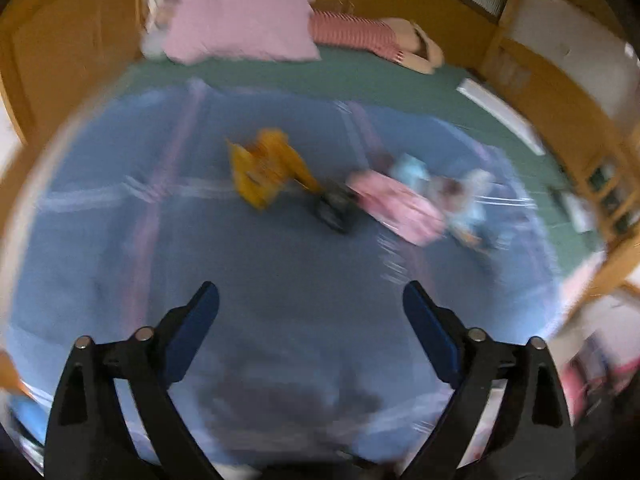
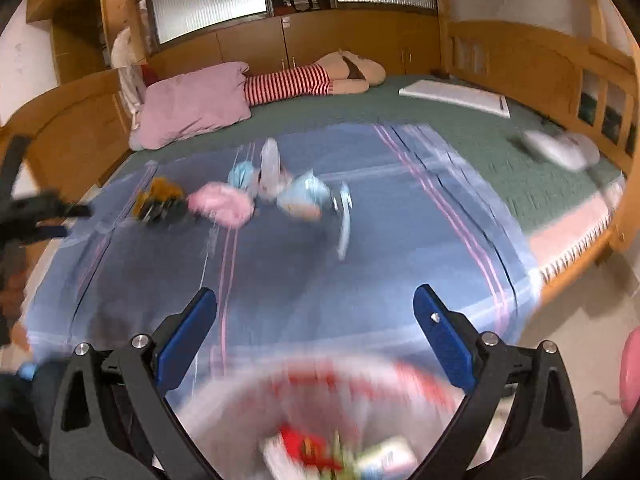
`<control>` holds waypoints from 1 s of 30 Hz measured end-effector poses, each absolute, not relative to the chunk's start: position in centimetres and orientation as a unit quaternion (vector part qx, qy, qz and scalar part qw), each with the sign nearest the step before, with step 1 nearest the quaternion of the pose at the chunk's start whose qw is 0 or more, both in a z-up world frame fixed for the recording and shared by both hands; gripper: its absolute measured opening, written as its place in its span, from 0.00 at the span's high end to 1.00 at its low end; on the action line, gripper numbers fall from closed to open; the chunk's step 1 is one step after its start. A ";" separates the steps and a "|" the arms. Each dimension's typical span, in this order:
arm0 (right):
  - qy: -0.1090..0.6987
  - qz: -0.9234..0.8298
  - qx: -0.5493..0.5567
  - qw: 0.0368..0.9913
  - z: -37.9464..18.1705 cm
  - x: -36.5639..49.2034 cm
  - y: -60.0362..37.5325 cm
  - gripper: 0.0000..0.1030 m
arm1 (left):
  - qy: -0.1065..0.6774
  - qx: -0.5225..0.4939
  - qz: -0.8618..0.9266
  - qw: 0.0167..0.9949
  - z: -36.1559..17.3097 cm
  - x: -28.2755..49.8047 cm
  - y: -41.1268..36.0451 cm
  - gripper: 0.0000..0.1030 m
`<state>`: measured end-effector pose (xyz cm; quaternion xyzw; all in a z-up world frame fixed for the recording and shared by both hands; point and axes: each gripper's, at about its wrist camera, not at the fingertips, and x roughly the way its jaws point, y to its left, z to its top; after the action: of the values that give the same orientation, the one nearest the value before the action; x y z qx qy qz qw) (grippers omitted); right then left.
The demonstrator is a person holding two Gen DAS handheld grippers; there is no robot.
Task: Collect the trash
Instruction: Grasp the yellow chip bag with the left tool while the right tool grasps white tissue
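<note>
- Trash, a row of wrappers — yellow wrapper (image 1: 267,171), pink wrapper (image 1: 396,205), pale blue wrappers (image 2: 298,192) — lies mid-blanket (image 1: 248,264) on the bed (image 2: 460,136).
- We note a bin (image 2: 320,408) with litter, blurred, below the right gripper (image 2: 315,312).
- Left gripper (image 1: 311,308): jaws wide, empty; right likewise.

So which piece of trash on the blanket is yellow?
The yellow wrapper, at the left end of the row on the blue blanket. Next to it lie a pink wrapper and light blue ones.
</note>
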<state>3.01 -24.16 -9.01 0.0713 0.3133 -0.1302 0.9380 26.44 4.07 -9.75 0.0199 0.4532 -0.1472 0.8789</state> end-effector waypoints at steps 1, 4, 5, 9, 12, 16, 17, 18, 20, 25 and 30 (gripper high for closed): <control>0.294 -0.133 0.049 0.945 -8.6 5.3 -23.6 0.06 | 0.451 0.032 -0.138 0.882 -10.1 27.4 4.4 0.21; 0.266 -0.152 0.015 0.952 -8.5 10.5 -22.6 0.06 | 0.460 0.026 -0.124 0.879 -11.3 30.9 5.7 0.21; 0.260 -0.161 0.008 0.952 -8.8 13.1 -22.2 0.06 | 0.463 0.022 -0.120 0.878 -11.6 31.9 5.9 0.21; 0.284 -0.174 0.013 0.943 -10.9 20.0 -22.3 0.06 | 0.466 0.013 -0.110 0.878 -12.9 35.8 5.8 0.17; 0.315 -0.170 -0.020 0.934 -13.2 24.0 -21.4 0.06 | 0.461 0.009 -0.106 0.881 -14.1 39.6 4.9 0.11; 0.341 -0.166 -0.069 0.923 -15.5 26.4 -19.7 0.19 | 0.485 0.002 -0.110 0.867 -16.1 43.6 3.1 0.08; 0.347 -0.161 -0.066 0.921 -15.8 26.7 -19.6 0.23 | 0.492 0.002 -0.107 0.864 -16.8 44.5 2.6 0.08; 0.354 -0.156 -0.061 0.920 -16.0 26.8 -19.7 0.35 | 0.499 0.002 -0.104 0.860 -17.4 45.1 2.3 0.08; 0.374 -0.145 -0.045 0.915 -16.6 27.0 -20.1 0.71 | 0.516 0.000 -0.106 0.850 -19.0 46.0 1.5 0.09; 0.387 -0.117 0.028 0.914 -16.2 25.2 -21.7 0.96 | 0.507 0.022 -0.116 0.854 -19.9 44.9 1.4 0.58; 0.362 -0.090 0.081 0.924 -13.5 21.0 -22.7 0.96 | 0.497 0.026 -0.115 0.860 -18.6 42.5 3.3 0.75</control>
<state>21.03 -22.69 -13.50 0.0812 0.3615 -0.0904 0.9244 42.54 3.34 -18.63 0.0258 0.4967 -0.1153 0.8598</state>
